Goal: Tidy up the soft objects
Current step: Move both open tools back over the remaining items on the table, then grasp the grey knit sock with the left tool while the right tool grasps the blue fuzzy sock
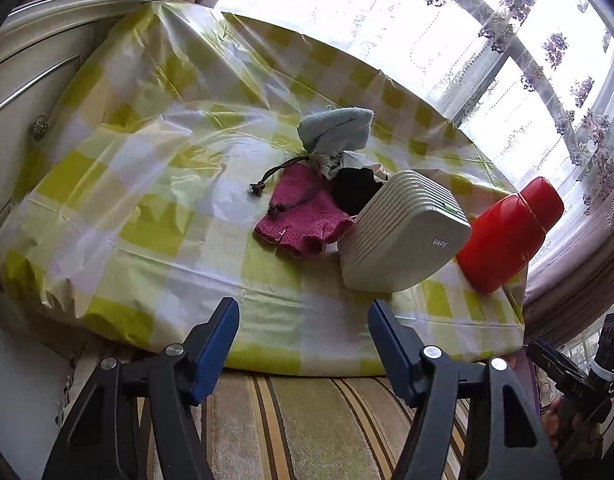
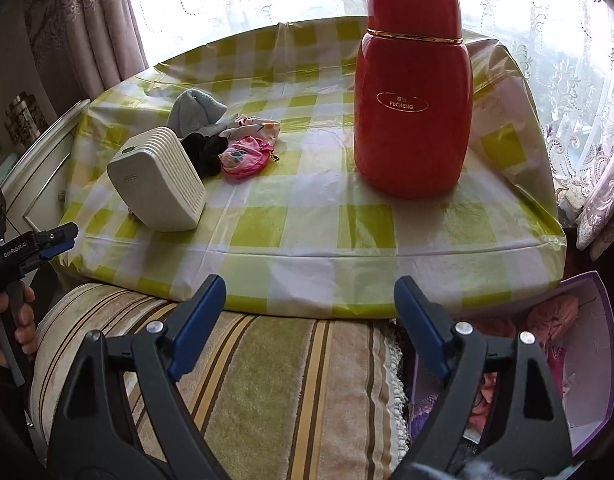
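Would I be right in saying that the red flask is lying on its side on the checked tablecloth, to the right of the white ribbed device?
Not quite: the red flask stands upright, as the right wrist view shows. It is indeed on the checked tablecloth, to the right of the white ribbed device.

Light: bright daylight comes in through the window behind the table.
Glare: the window glass is so white that the lace curtain almost washes out against it.
Shine: the plastic tablecloth near the window has pale shiny patches.
Shadows: soft ones lie on the side of the red flask away from the window, and under the white box.
Dark spots: corners far from the window turn black.
Bending: straight lines curve at the edges, like the window frame.
Sharpness: things on the table look clear; the striped cushion, farthest from the window, looks a bit soft.
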The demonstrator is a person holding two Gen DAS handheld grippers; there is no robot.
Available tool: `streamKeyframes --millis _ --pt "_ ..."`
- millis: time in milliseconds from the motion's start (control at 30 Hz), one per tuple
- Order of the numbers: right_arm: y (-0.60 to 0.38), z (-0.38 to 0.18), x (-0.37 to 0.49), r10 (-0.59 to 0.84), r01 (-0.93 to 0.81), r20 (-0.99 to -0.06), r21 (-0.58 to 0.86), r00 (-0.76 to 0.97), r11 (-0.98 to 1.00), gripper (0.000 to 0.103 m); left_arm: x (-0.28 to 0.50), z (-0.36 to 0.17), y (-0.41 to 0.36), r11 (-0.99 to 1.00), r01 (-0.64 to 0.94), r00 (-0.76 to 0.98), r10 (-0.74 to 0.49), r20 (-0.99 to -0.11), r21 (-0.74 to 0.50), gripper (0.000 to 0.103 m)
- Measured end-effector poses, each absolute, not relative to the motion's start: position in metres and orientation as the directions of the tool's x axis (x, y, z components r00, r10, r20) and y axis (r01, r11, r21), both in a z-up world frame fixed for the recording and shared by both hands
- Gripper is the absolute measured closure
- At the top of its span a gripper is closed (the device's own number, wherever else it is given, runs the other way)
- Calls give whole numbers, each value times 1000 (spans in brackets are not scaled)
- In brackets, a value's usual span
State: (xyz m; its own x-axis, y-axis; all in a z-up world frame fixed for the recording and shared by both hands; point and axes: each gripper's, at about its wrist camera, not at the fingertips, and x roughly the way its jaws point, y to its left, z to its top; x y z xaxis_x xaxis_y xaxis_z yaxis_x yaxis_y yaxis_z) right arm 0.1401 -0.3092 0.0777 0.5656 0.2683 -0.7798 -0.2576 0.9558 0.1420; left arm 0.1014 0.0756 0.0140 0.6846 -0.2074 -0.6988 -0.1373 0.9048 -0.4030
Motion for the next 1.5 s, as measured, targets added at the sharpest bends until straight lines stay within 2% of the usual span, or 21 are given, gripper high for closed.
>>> streamKeyframes --millis 133,233,367,567,933,1000,1067,1167,1333,1500 --pt "-305 80 152 273 -266 -777 141 566 954 15 125 4 79 899 -145 663 -222 -715 -414 36" --pt "-299 84 162 282 -281 -772 140 569 949 15 145 -6 83 895 -166 635 -224 -739 -414 41" --pt "-288 93 181 296 -317 -767 127 569 940 15 169 -14 86 907 -169 610 -212 -764 -386 42" --pt "-269 112 226 342 -383 -762 135 549 914 15 207 -24 83 943 -144 581 -165 -797 -300 42" --pt "-186 148 320 401 -575 -773 58 491 816 15 238 -36 66 989 -30 559 -105 -822 -147 42" --pt "-166 151 331 411 -607 -775 44 480 793 14 240 -36 63 993 -15 563 -92 -821 -121 48" --pt "-146 150 340 432 -647 -782 48 450 761 14 243 -37 61 996 -5 569 -71 -819 -90 60" --pt "-113 142 350 438 -711 -798 17 414 703 14 245 -38 59 996 17 582 -77 -810 -83 69" --pt "-69 121 377 438 -790 -840 18 321 613 14 245 -38 59 995 45 598 -102 -795 -94 78" --pt "-31 96 397 398 -829 -882 15 252 559 14 245 -39 61 993 47 607 -115 -786 -108 82"
